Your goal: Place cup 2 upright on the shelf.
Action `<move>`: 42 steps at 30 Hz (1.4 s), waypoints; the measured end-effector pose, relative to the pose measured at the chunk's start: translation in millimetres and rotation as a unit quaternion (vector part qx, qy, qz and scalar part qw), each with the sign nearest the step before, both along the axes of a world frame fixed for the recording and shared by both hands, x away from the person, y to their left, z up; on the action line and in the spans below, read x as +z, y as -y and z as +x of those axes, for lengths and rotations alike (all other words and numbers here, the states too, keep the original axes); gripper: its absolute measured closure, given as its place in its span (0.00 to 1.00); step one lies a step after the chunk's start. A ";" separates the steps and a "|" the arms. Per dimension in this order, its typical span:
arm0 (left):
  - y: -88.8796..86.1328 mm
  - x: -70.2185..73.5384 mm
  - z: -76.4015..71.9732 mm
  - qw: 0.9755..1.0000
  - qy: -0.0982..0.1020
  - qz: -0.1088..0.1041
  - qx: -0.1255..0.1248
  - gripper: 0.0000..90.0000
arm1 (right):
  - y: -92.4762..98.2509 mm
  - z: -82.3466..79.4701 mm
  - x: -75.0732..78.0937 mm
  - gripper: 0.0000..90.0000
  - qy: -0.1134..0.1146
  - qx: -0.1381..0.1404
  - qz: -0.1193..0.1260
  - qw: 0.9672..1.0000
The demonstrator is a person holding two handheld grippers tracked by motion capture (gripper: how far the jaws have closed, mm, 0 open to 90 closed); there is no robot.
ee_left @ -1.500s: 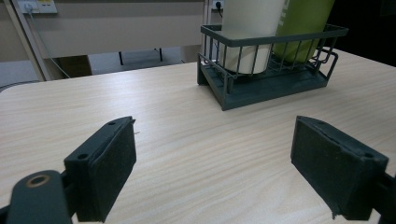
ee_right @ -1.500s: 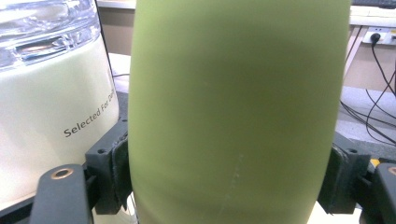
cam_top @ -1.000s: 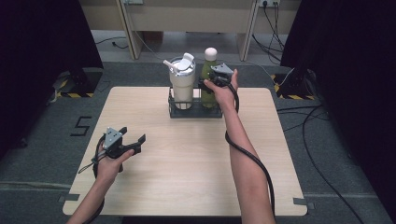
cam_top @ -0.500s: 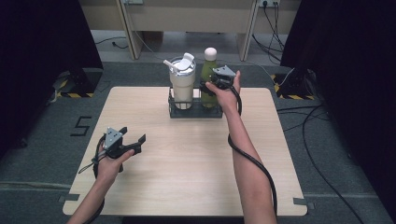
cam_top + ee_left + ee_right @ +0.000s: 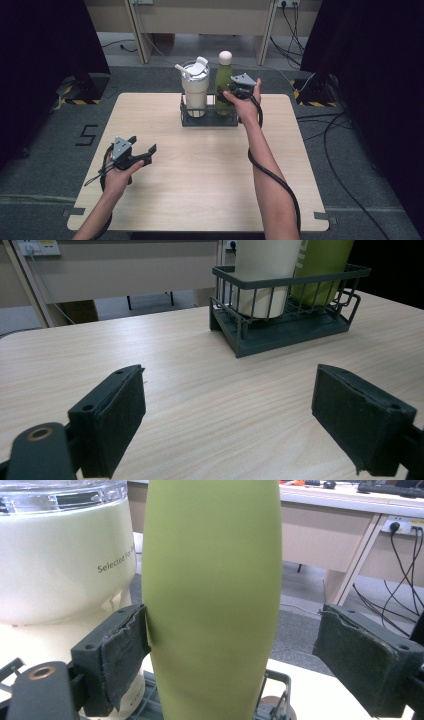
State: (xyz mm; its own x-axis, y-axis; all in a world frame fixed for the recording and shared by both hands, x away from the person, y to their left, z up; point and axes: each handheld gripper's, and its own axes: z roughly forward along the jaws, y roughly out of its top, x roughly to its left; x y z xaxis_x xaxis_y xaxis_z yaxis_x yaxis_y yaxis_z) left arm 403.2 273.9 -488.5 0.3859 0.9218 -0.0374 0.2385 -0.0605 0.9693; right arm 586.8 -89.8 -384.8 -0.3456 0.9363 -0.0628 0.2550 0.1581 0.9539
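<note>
Near, left side of wooden table (image 5: 210, 175): left gripper (image 5: 144, 145), jaws spread wide, nothing between them, low over bare tabletop, in the same place as a second ago. Mid-table: broad bare wood on every side of that gripper, well apart from all other items; plenty of room for setting something down. Far, centre, close to the table's back edge: dark wire basket (image 5: 280, 282) holding two vessels side by side, cream lidded tumbler (image 5: 195, 90) on the left, green bottle (image 5: 210, 580) with pale cap on the right, both upright. At the bottle: right gripper (image 5: 229, 94), level, jaws partly spread around the bottle's body and just closing in on it; one pad (image 5: 125, 650) touching the green wall on the tumbler side, the other pad (image 5: 360, 655) apart from it with a clear gap; no grip yet. Judged: closing step of a grasp on the bottle, lift out of the basket likely next. Limits: tumbler just beside the bottle, little space for the inner jaw; basket rim around the bottle's foot, hence no way out sideways; free space straight above; table's back edge just behind the basket, floor beyond.
</note>
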 end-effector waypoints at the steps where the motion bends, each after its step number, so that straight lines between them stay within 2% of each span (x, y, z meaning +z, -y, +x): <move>1: 0.3 0.1 0.0 1.000 0.000 0.001 0.000 0.15 | 0.7 -0.7 -0.1 0.15 0.001 0.000 0.000 1.000; 26: 2.4 -1.1 -1.5 1.000 -0.001 0.005 -0.001 0.15 | 30.0 -33.6 -0.9 0.16 0.004 -0.011 0.000 1.000; 42: 2.4 -1.1 -2.2 1.000 -0.003 0.007 -0.001 0.15 | 45.3 -51.9 -6.1 0.16 -0.002 -0.020 -0.005 1.000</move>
